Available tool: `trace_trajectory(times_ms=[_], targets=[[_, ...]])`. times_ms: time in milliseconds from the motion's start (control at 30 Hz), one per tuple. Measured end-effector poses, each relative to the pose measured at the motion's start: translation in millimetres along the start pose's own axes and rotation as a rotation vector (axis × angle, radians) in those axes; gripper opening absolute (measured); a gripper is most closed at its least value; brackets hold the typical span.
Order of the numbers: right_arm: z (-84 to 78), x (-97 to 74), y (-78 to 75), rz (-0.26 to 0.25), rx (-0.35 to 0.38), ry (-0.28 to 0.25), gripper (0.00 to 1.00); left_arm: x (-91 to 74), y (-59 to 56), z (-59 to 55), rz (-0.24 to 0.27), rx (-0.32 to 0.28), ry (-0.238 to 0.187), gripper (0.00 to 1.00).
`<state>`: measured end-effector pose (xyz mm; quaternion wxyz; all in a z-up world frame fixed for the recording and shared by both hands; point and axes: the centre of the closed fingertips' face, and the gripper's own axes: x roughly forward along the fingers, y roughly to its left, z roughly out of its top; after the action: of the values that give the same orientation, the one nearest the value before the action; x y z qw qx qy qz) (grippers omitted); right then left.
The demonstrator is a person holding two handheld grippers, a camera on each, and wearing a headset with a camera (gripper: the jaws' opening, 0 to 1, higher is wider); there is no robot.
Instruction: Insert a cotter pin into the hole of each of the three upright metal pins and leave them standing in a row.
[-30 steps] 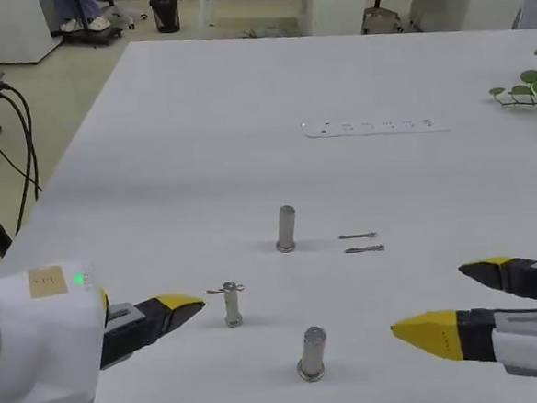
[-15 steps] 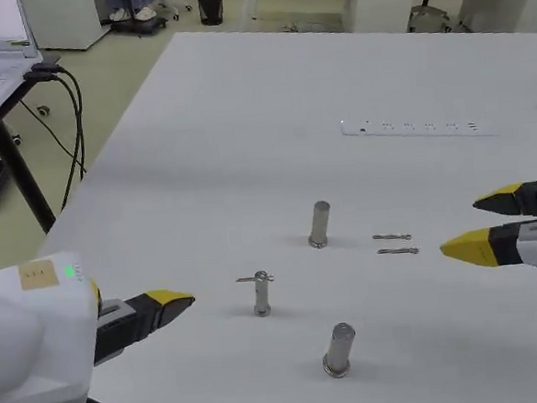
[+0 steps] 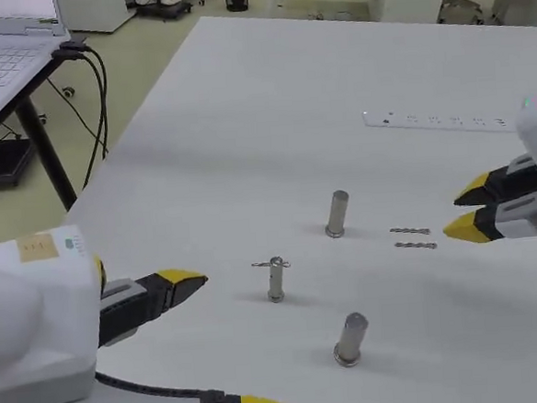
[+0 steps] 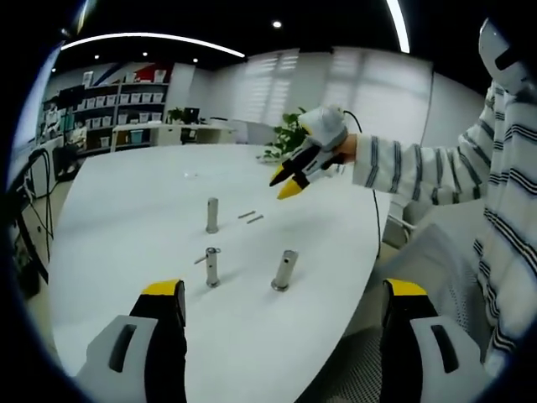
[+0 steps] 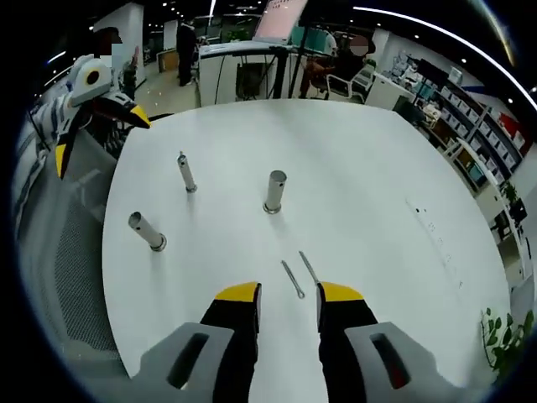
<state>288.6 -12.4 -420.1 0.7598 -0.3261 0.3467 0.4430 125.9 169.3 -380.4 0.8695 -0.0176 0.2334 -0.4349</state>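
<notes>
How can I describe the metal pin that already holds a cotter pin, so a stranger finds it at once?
On the white table three metal pins stand upright. The wanted pin is the leftmost in the head view. It alone has a thin cotter pin through its top; the far pin and the near pin have bare tops.

Far upright pin (image 3: 337,213): hole too small

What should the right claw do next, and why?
Probably lower the right gripper onto one loose cotter pin and close on it: both loose pins lie flat just ahead of its open jaws, and the far post and near post have none.
</notes>
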Motion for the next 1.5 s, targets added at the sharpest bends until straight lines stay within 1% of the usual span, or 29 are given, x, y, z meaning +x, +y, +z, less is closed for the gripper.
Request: trace_trajectory(times_ms=[100, 200, 233, 300, 333, 433, 600, 733, 867, 933, 1033, 1100, 1167, 1233, 1400, 1500], targets=[[-4.2, 11.2, -2.0, 0.014, -0.018, 0.029, 0.18, -2.8, -0.6, 8.5, 0.013, 0.017, -0.018, 0.96], [-9.3, 19.9, -1.8, 0.036, -0.037, 0.063, 0.16, -4.1, 0.0, 11.1, 0.017, 0.017, -0.022, 0.96], [-11.0, 22.5, -1.0, 0.047, -0.044, 0.073, 0.16, -4.2, 0.2, 10.7, 0.018, 0.017, -0.020, 0.96], [-14.7, 29.3, -0.6, 0.067, -0.056, 0.094, 0.16, -4.7, 1.9, 6.7, 0.020, 0.006, 0.000, 0.96], [-17.6, 33.3, -0.1, 0.085, -0.052, 0.108, 0.16, -5.2, 2.7, 3.0, 0.021, 0.005, 0.017, 0.96], [-22.5, 41.8, -2.5, 0.102, -0.041, 0.126, 0.14, -6.8, 3.7, -1.8, 0.022, 0.005, 0.035, 0.96], [-30.0, 51.8, -7.4, 0.112, -0.037, 0.164, 0.13, -8.9, 1.7, -5.0, 0.022, -0.010, 0.039, 0.95], [-32.1, 55.6, -10.1, 0.115, -0.027, 0.170, 0.12, -8.9, 0.4, -8.0, 0.021, -0.015, 0.044, 0.94], [-29.7, 59.7, -12.9, 0.124, -0.015, 0.152, 0.09, -8.0, -1.3, -10.4, 0.013, -0.021, 0.046, 0.94], [-32.4, 63.6, -16.3, 0.125, -0.024, 0.167, 0.08, -6.6, -2.2, -12.6, 0.001, -0.033, 0.050, 0.92], [-37.3, 66.8, -16.5, 0.124, -0.024, 0.197, 0.08, -5.2, -1.5, -14.3, -0.004, -0.029, 0.059, 0.92], [-38.5, 66.9, -12.0, 0.143, -0.022, 0.207, 0.05, -4.6, -0.7, -13.8, -0.007, -0.029, 0.057, 0.91], [-36.7, 66.8, -11.9, 0.141, -0.017, 0.202, 0.04, -4.4, -0.5, -13.4, -0.010, -0.032, 0.055, 0.91], [-36.5, 66.6, -8.7, 0.158, -0.020, 0.208, 0.01, -3.9, -0.4, -13.3, -0.012, -0.031, 0.055, 0.91], [-34.5, 66.6, -8.3, 0.168, -0.002, 0.201, 0.00, -1.6, -1.5, -14.8, -0.022, -0.021, 0.075, 0.90], [-31.1, 67.9, -7.0, 0.183, -0.026, 0.180, 0.00, -0.3, -0.6, -13.8, -0.023, -0.015, 0.075, 0.90]])
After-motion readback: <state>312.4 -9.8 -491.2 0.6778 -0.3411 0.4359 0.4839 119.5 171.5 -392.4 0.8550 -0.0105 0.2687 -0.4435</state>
